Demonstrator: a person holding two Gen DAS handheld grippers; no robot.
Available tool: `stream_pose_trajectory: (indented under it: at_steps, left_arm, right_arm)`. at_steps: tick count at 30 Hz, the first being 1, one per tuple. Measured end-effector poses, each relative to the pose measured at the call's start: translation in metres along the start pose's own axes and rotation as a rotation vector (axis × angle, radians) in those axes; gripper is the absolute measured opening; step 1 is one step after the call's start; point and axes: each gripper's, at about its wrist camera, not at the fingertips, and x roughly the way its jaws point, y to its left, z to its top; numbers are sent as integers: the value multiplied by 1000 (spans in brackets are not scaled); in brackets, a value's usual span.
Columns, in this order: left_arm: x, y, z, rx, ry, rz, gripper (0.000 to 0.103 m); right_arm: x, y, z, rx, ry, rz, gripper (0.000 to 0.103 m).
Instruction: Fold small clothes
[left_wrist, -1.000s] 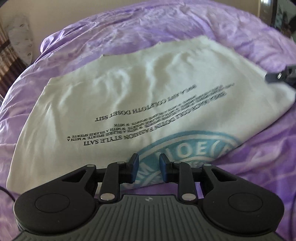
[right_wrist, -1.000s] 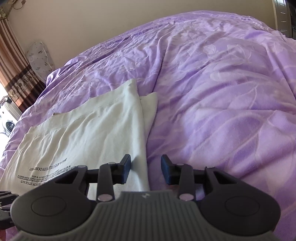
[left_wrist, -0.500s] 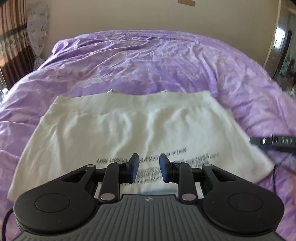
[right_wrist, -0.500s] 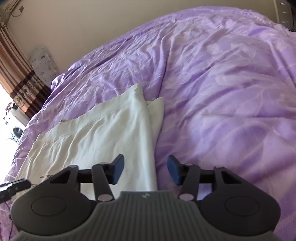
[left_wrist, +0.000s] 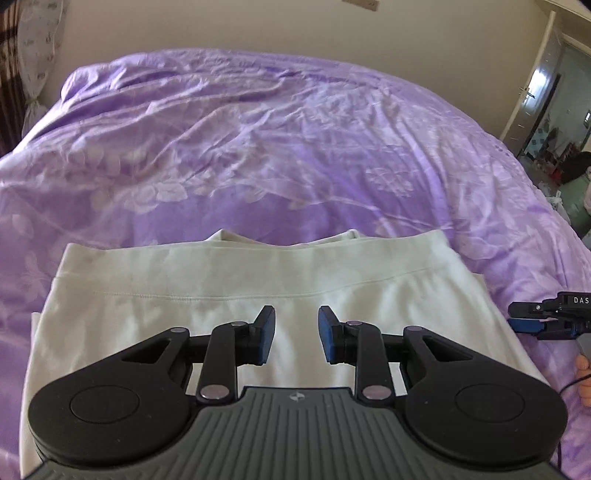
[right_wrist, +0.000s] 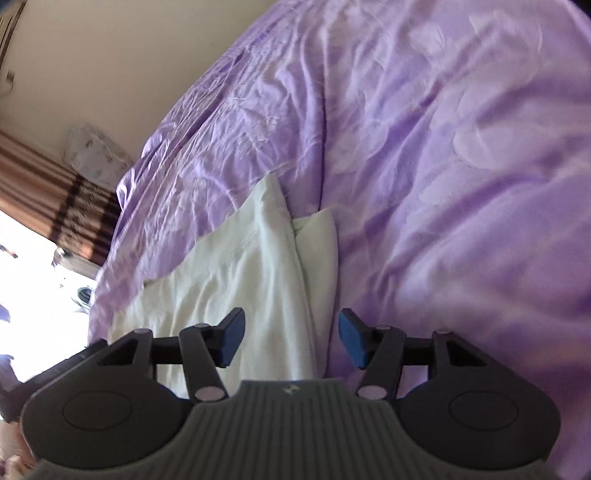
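Left wrist view: our left gripper (left_wrist: 296, 334), jaws apart and empty, hangs over the folded white garment (left_wrist: 221, 295) at lower centre of the purple bedspread (left_wrist: 295, 147). Right wrist view: our right gripper (right_wrist: 291, 341), jaws opening with nothing clamped, straddles the garment's (right_wrist: 258, 280) edge, lower centre.

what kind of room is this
Most likely a bedroom in a home. A wide bed under a purple floral bedspread fills both views, a white garment lies spread on it, striped brown curtains hang by a bright window, and a door stands open at the right.
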Motion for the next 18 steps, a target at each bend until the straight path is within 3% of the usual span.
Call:
stream_pose_trajectory:
  at_steps: [6,8,10,14,18]
  left_arm:
    - [40,10,7,22,49,-7,32]
    - [51,10,8,36,58,-6,32]
    - [63,10,11,47,70,-7,32]
    - [88,9,17,62,76,-13,32]
    - [104,6,25,61,70,9,32]
  right_arm:
    - [32,-23,12,80,38,59,49]
    - [40,-25,14,87,41,65,37]
    - [47,-26,16,81,46,69,34]
    - [49,-26,16,71,36,89,12]
    - [43,-21,13,46,-1,104,6]
